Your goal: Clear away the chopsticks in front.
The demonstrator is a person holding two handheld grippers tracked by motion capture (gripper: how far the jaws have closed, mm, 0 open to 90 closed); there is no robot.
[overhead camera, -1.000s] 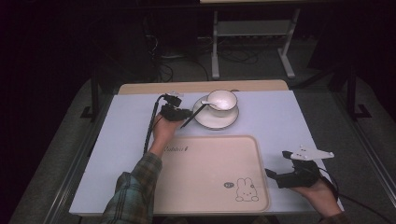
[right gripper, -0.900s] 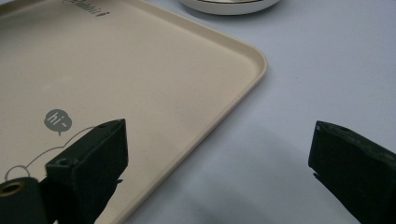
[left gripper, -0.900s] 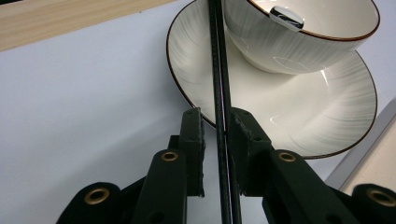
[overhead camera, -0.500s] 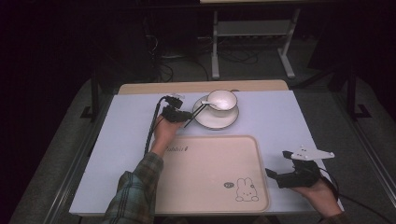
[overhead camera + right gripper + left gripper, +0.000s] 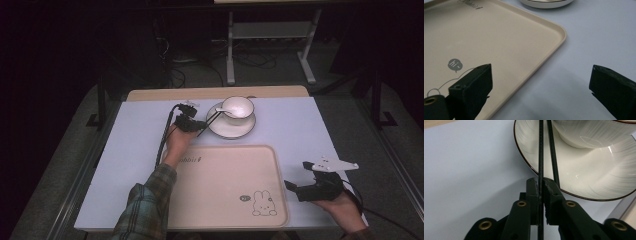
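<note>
A white bowl sits on a white plate with a dark rim at the back of the table. A pair of thin black chopsticks leans on the plate's left rim. My left gripper is just left of the plate. In the left gripper view its jaws have just been closing, and the left gripper is shut on a chopstick; the second one runs close beside it over the plate. My right gripper is open by the beige tray, near its front right corner. The right gripper has nothing between its jaws.
The beige tray bears a rabbit drawing and lies bare at the table's front middle. The table top is pale blue-white, with a wooden strip along the far edge. A metal stand and cables stand on the floor behind.
The left gripper has shifted slightly at the plate's left rim, staying on the chopsticks. The right hand has kept still.
</note>
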